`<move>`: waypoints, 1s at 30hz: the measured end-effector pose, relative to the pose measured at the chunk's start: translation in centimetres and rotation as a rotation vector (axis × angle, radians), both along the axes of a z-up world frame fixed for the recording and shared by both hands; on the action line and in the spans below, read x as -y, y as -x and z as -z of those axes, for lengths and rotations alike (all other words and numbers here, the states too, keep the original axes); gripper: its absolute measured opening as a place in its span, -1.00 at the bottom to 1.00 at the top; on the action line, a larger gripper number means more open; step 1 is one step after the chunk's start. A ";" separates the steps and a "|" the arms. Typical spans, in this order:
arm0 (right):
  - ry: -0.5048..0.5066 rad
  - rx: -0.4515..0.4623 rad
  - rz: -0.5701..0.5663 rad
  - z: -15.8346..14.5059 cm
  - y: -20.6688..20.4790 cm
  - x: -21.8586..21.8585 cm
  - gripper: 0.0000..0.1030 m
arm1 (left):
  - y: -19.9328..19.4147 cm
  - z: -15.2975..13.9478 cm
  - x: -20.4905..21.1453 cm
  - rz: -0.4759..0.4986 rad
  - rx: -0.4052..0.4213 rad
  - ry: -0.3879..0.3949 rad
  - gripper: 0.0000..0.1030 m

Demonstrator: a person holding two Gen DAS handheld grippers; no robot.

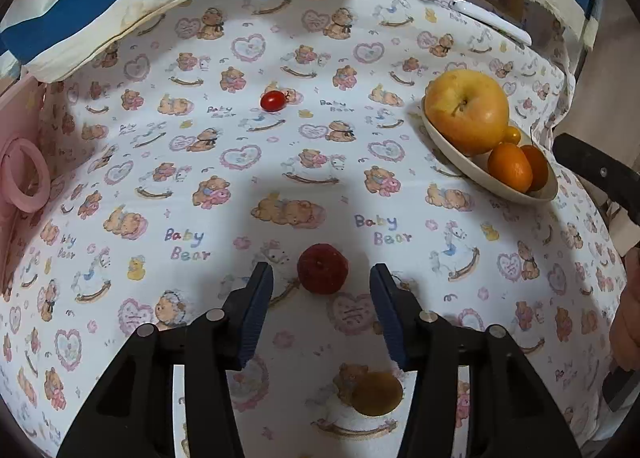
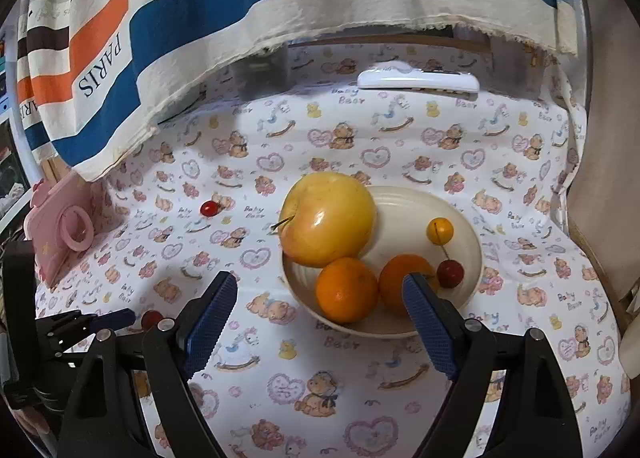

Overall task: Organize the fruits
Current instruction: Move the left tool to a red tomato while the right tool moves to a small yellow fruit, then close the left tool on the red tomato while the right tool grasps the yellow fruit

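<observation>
My left gripper (image 1: 321, 278) is open, its blue pads either side of a dark red round fruit (image 1: 322, 268) on the cloth, apart from it. A cherry tomato (image 1: 273, 101) lies farther back. A cream bowl (image 2: 460, 213) holds a yellow apple (image 2: 328, 217), two oranges (image 2: 346, 290), a small yellow fruit (image 2: 439, 230) and a red cherry (image 2: 450, 273). My right gripper (image 2: 320, 290) is open and empty, just in front of the bowl's near rim. The bowl (image 1: 448, 145) also shows at right in the left wrist view.
A pink case with a ring (image 2: 60, 234) stands at the left edge. A striped cloth (image 2: 240, 17) hangs at the back. A white handle (image 2: 418, 79) sits at the back. A yellowish stain or flat piece (image 1: 376, 394) lies under the left gripper.
</observation>
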State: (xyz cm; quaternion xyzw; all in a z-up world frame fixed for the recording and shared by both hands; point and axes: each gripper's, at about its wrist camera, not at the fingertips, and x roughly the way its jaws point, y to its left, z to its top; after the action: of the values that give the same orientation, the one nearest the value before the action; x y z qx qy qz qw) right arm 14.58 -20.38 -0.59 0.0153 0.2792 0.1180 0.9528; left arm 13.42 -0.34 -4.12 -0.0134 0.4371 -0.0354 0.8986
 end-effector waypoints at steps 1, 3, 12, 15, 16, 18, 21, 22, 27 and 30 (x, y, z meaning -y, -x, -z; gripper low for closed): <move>0.002 0.001 -0.002 0.0 0.1 -0.1 0.67 | -0.1 0.1 0.1 0.001 -0.003 -0.002 -0.14; 0.002 0.002 -0.009 0.0 0.2 -0.2 0.67 | -0.2 0.4 0.1 0.004 -0.013 -0.002 -0.16; -0.007 0.007 -0.043 -0.1 1.0 -0.7 0.67 | -0.4 0.6 0.0 0.013 -0.010 0.014 -0.44; 0.001 0.012 -0.049 -0.1 1.2 -1.0 0.67 | -0.4 0.6 0.0 0.017 -0.009 0.025 -0.49; 0.002 0.012 -0.051 -0.1 1.2 -1.1 0.67 | -0.3 0.5 -0.2 0.008 -0.007 0.036 -0.49; -0.001 0.009 -0.057 -0.1 1.3 -1.2 0.67 | -0.2 0.3 -0.6 0.000 -0.006 0.063 -0.50; -0.021 0.005 -0.081 -0.2 1.7 -1.3 0.67 | 0.6 -0.7 -0.8 0.002 0.035 0.070 -0.50; -0.025 0.007 -0.087 -0.2 1.8 -1.4 0.67 | 1.0 -1.2 -0.7 -0.002 0.063 0.059 -0.50; -0.015 -0.014 -0.138 0.0 2.4 -2.5 0.67 | 2.7 -3.3 -1.4 -0.036 0.175 0.052 -0.50; 0.005 -0.069 -0.204 0.6 2.3 -3.7 0.67 | 3.3 -4.2 -2.6 -0.091 0.228 0.063 -0.50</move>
State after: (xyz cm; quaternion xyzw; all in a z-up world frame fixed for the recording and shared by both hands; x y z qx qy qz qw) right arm 12.25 -16.66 -1.14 -0.0114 0.3123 0.2132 0.9257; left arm 10.14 2.30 0.10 -0.0576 0.3295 -0.0095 0.9424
